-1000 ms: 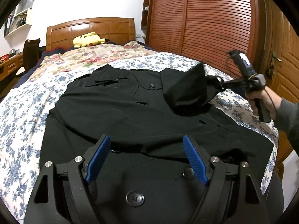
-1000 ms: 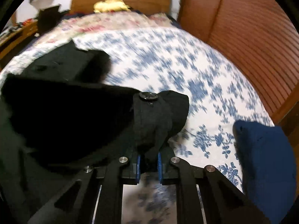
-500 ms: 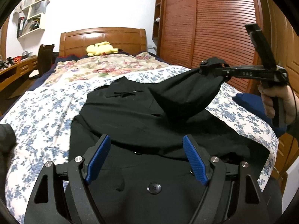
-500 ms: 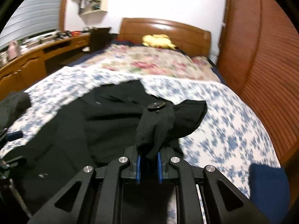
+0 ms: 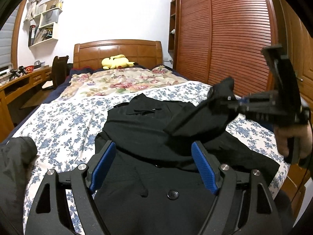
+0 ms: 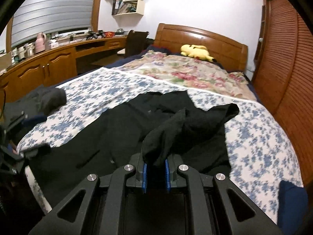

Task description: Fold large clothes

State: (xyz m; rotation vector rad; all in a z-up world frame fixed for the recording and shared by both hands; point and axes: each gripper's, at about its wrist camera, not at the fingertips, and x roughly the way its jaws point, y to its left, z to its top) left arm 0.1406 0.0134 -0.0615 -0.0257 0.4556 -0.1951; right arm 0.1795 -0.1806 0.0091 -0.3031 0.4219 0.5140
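pinching black coat [image 6: 125, 135] sleeve, right tool [image 6: 156, 173] raised, left tool [image 5: 154, 168] spread

No readable text, labels or numbers anywhere.

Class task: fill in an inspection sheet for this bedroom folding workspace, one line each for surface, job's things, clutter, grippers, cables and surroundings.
Surface: bed with blue-flowered white sheet.
Job's things: large black buttoned coat spread on the sheet, its sleeve lifted.
Clutter: yellow plush toy by the wooden headboard; dark bundled garment at the sheet's edge.
Grippers: left tool open above the coat; right tool shut on the sleeve.
Cables: nothing seen clearly.
Surroundings: slatted wooden wardrobe doors, wooden desk, wall shelves.
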